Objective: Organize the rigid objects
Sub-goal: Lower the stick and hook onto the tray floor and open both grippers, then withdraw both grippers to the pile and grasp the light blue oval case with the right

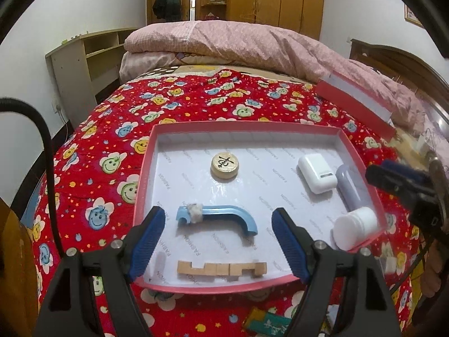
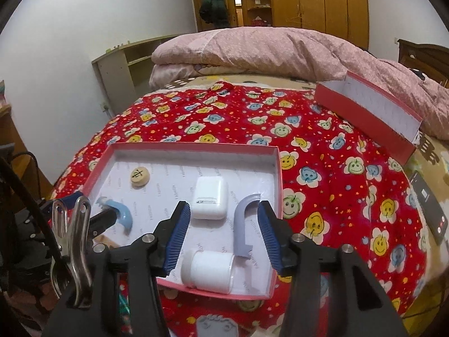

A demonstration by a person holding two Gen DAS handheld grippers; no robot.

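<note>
A shallow pink box [image 1: 146,168] [image 2: 277,174] lies on the red flowered bedspread. In it lie a round wooden chess piece [image 1: 224,166] [image 2: 139,177], a blue curved handle [image 1: 219,216] [image 2: 122,212], a notched wooden block [image 1: 221,271], a white earbud case [image 1: 317,177] [image 2: 209,198], a grey curved handle [image 1: 349,186] [image 2: 244,224] and a white jar on its side [image 1: 355,227] [image 2: 207,271]. My left gripper [image 1: 219,241] is open over the box's near part, around the blue handle and block. My right gripper [image 2: 221,236] is open above the jar.
The pink box lid [image 1: 356,104] [image 2: 367,118] leans on the folded pink quilt [image 2: 266,53] at the back right. A phone [image 2: 429,207] lies at the bed's right edge. A green packet [image 1: 266,323] lies near the front edge. A shelf unit [image 1: 81,64] stands left.
</note>
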